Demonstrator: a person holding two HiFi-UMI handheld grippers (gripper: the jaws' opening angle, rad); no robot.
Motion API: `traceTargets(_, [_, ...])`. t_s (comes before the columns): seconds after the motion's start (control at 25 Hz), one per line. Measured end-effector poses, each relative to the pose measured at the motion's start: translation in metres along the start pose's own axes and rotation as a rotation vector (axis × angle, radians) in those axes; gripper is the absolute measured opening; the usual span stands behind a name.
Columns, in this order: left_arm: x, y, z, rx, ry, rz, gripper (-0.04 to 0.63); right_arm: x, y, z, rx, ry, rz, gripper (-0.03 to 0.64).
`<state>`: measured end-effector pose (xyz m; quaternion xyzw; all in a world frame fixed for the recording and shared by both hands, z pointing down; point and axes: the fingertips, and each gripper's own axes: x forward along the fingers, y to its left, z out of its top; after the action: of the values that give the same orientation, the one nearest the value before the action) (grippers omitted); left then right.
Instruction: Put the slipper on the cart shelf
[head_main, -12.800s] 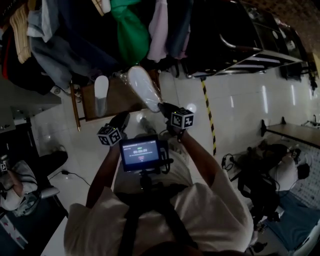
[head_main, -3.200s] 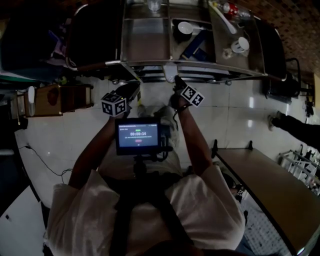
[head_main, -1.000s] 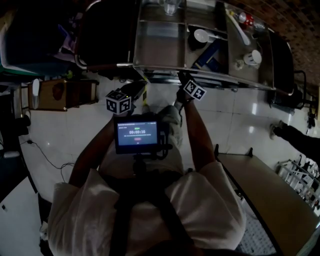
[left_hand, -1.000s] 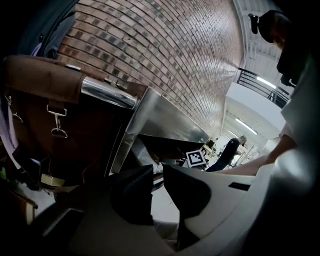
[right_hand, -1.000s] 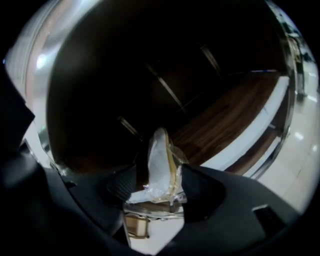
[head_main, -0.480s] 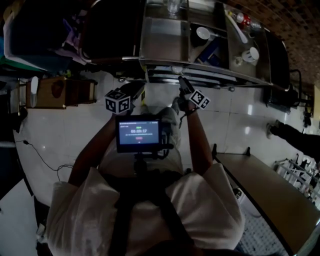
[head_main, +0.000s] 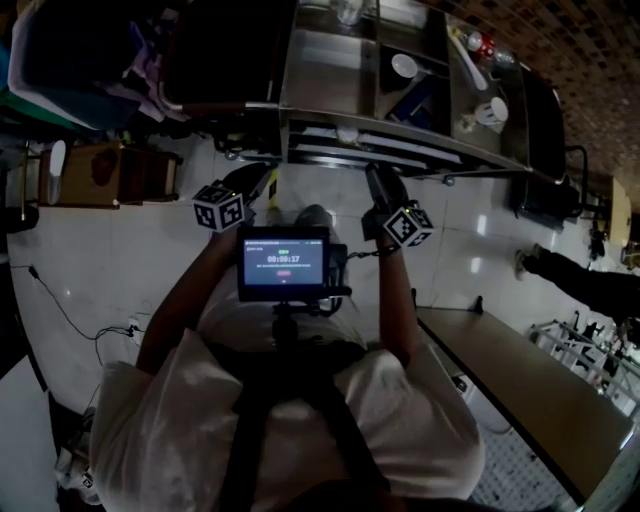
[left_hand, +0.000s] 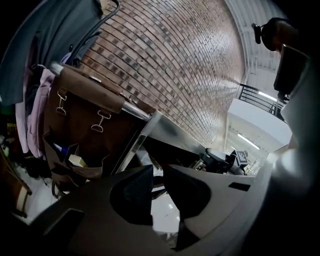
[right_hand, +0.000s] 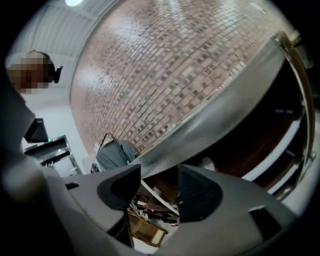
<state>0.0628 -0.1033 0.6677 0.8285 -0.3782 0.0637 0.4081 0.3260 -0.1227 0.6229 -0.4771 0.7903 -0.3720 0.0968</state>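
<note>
While the right gripper (head_main: 376, 176) hangs level with the front of the cart (head_main: 330, 75), its 2 jaws stand a fair way apart and hold nothing; they have just been closing a little from their widest. Just beyond their tips, a little to the left and clear of both pads, the pale slipper (head_main: 347, 133) lies on the cart's lower shelf (head_main: 420, 148), tucked under the rim of the steel top. In the right gripper view a pale shape, likely that slipper, shows just above the right-hand jaw beneath that rim, untouched. Further out past this gripper, on the top of the cart, sit a bowl (head_main: 404, 66) with a spoon in it and, off to the right, a cup (head_main: 490, 112). Behind all of that rises a brick wall (right_hand: 165, 65). The left gripper (left_hand: 159, 172) is held beside the right one, on the other side of the chest-mounted screen (head_main: 284, 262), and it also points toward the cart. Its 2 jaws are only a narrow gap apart, and nothing is between them except a strip of pale tiled floor (head_main: 100, 250) seen through the gap. Up and to the left of these jaws a brown bag (left_hand: 85, 125) with metal clasps hangs from a rail at the cart's end.
</note>
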Motion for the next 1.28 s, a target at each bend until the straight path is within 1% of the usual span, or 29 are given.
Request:
traceTargets(0.04, [-0.001, 0.003, -0.001, -0.012, -0.01, 0.002, 0.06, 0.001, 0.006, 0.004, -0.017, -0.001, 0.013, 0.255])
traceTargets(0.12, [-0.006, 0.002, -0.002, -0.032, -0.032, 0.007, 0.06, -0.005, 0.027, 0.018, -0.018, -0.009, 0.043, 0.252])
traceTargets(0.24, [-0.011, -0.012, 0.004, -0.032, -0.07, 0.019, 0.06, -0.025, 0.071, 0.065, -0.025, -0.048, 0.091, 0.23])
traceTargets(0.28, [-0.01, -0.018, 0.006, -0.03, -0.08, 0.027, 0.06, -0.033, 0.079, 0.078, -0.031, -0.062, 0.109, 0.23])
traceTargets(0.36, [-0.007, -0.03, 0.008, -0.032, -0.097, 0.041, 0.06, -0.045, 0.084, 0.091, -0.044, -0.066, 0.129, 0.23])
traceTargets(0.48, [0.004, -0.056, 0.004, -0.037, -0.102, 0.041, 0.06, -0.061, 0.091, 0.11, -0.144, -0.028, 0.136, 0.23])
traceTargets(0.6, [0.018, -0.076, -0.002, -0.029, -0.086, 0.041, 0.06, -0.075, 0.095, 0.126, -0.239, -0.002, 0.149, 0.23])
traceTargets(0.72, [0.026, -0.091, -0.006, -0.025, -0.081, 0.056, 0.06, -0.089, 0.089, 0.129, -0.329, 0.029, 0.14, 0.23])
traceTargets(0.8, [0.031, -0.102, -0.008, -0.025, -0.086, 0.065, 0.06, -0.096, 0.075, 0.126, -0.358, 0.05, 0.128, 0.23])
traceTargets(0.88, [0.035, -0.113, -0.011, -0.023, -0.094, 0.072, 0.06, -0.101, 0.054, 0.121, -0.351, 0.066, 0.109, 0.23])
traceTargets(1.04, [0.042, -0.126, -0.025, -0.019, -0.115, 0.099, 0.06, -0.108, 0.021, 0.113, -0.291, 0.087, 0.074, 0.23])
traceTargets(1.2, [0.042, -0.129, -0.046, -0.063, -0.124, 0.122, 0.06, -0.111, 0.009, 0.108, -0.282, 0.11, 0.081, 0.23])
traceTargets(1.28, [0.042, -0.134, -0.051, -0.071, -0.124, 0.131, 0.06, -0.11, 0.006, 0.109, -0.282, 0.122, 0.087, 0.229])
